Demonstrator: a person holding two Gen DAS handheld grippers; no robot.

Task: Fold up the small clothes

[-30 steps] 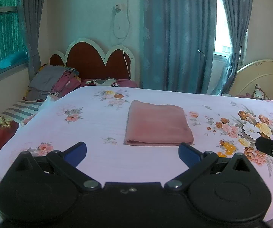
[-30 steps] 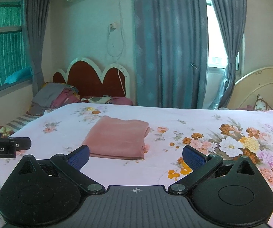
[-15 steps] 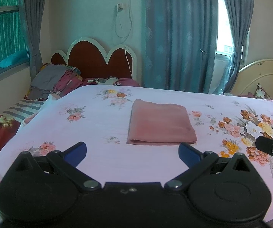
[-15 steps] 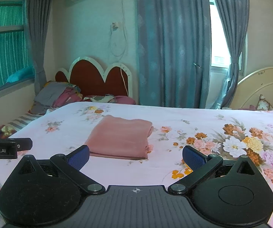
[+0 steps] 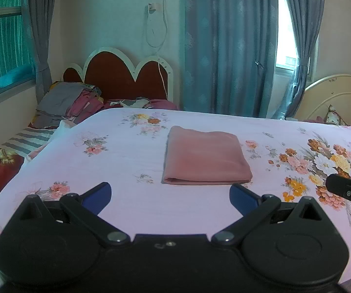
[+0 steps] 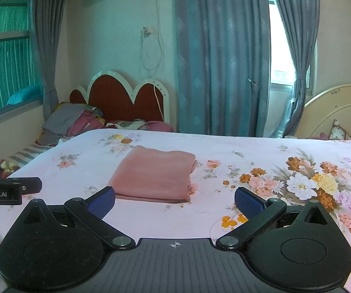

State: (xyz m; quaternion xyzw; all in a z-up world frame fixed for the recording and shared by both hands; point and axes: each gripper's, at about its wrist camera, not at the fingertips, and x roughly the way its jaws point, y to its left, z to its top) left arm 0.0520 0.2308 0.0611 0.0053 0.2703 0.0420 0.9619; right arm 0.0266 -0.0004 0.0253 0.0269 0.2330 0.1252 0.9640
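A pink cloth (image 5: 206, 155) lies folded into a neat rectangle on the floral bedsheet (image 5: 116, 161), in the middle of the bed. My left gripper (image 5: 170, 195) hovers just short of its near edge, open, with nothing between the blue pads. In the right wrist view the same folded cloth (image 6: 154, 174) sits ahead and slightly left, and my right gripper (image 6: 174, 201) is open and empty. The right gripper's body (image 5: 349, 191) shows at the right edge of the left view; the left gripper's body (image 6: 6, 188) shows at the left edge of the right view.
A pile of clothes (image 5: 68, 102) lies at the far left by a red headboard (image 5: 124, 77). A striped cloth (image 5: 26, 139) lies beside the bed's left edge. Blue curtains (image 5: 229, 48) hang behind. A cream headboard (image 5: 334, 97) stands at the right.
Both grippers have drawn back and risen slightly, so the folded cloth sits a little lower and nearer in view. The cloth itself has not moved. Both stay open.
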